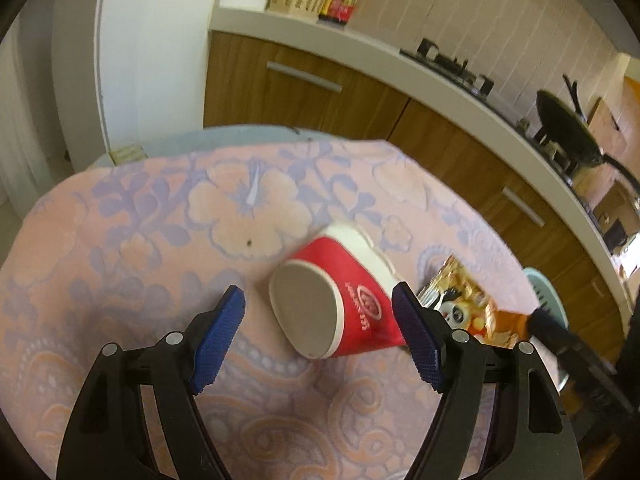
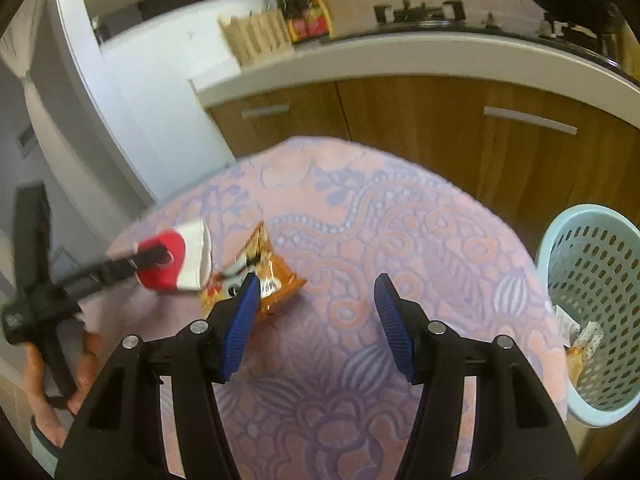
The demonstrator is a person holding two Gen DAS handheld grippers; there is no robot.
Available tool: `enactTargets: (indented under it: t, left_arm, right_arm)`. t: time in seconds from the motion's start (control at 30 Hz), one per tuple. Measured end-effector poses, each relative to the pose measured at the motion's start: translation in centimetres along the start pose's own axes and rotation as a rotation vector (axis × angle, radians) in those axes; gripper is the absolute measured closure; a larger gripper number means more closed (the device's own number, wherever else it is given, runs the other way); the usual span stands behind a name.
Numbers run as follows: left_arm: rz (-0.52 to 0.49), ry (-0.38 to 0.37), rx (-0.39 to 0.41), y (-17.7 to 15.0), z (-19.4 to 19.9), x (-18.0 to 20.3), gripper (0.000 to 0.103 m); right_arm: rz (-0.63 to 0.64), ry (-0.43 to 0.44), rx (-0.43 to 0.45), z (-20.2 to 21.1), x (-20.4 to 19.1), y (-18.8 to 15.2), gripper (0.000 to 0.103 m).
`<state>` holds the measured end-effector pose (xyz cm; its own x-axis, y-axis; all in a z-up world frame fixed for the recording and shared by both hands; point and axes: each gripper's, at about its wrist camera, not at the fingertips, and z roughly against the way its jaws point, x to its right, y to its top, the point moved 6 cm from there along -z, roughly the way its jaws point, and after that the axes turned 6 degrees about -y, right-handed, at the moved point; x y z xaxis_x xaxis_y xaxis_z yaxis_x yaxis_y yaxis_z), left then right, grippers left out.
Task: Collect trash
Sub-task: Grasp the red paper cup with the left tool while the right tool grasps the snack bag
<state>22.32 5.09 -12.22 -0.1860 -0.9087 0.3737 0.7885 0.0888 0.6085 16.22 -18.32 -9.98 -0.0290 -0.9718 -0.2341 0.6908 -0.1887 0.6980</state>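
A crushed red and white paper cup [image 1: 340, 292] lies on its side on the pink floral tablecloth [image 1: 160, 208]. My left gripper [image 1: 318, 312] is open, with the cup's base between its blue fingers. An orange snack wrapper [image 1: 464, 304] lies just right of the cup. In the right wrist view the cup [image 2: 176, 260] and the wrapper [image 2: 272, 276] lie left of my right gripper [image 2: 316, 316], which is open and empty, its left finger just over the wrapper's edge. The left gripper [image 2: 152, 258] reaches over the cup there.
A light blue perforated basket [image 2: 592, 312] stands off the table's right edge with some wrappers inside. Wooden cabinets [image 1: 304, 88] and a white counter with a stove [image 1: 452, 64] and a pan [image 1: 568, 128] run behind the table.
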Motion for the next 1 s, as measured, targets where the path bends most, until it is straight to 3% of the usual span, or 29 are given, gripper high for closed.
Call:
enactTargets:
  t: [0.2, 0.47, 0.63, 1.0]
  left_arm:
    - [-0.017, 0.040, -0.006, -0.6, -0.6, 0.6, 0.030]
    - [-0.007, 0.068, 0.015, -0.3, -0.6, 1.2, 0.045]
    - [-0.002, 0.056, 0.050, 0.2, 0.5, 1.1, 0.054]
    - [-0.010, -0.001, 0.108, -0.4, 3.9, 1.7, 0.056]
  right_arm:
    - [0.109, -0.003, 0.008, 0.0, -2.0, -0.5, 0.040]
    - [0.122, 0.004, -0.026, -0.6, -2.3, -0.7, 0.039]
    - [0.104, 0.015, -0.039, -0.9, -2.1, -0.5, 0.039]
    - [0.088, 0.045, -0.055, -0.8, -1.9, -0.6, 0.039]
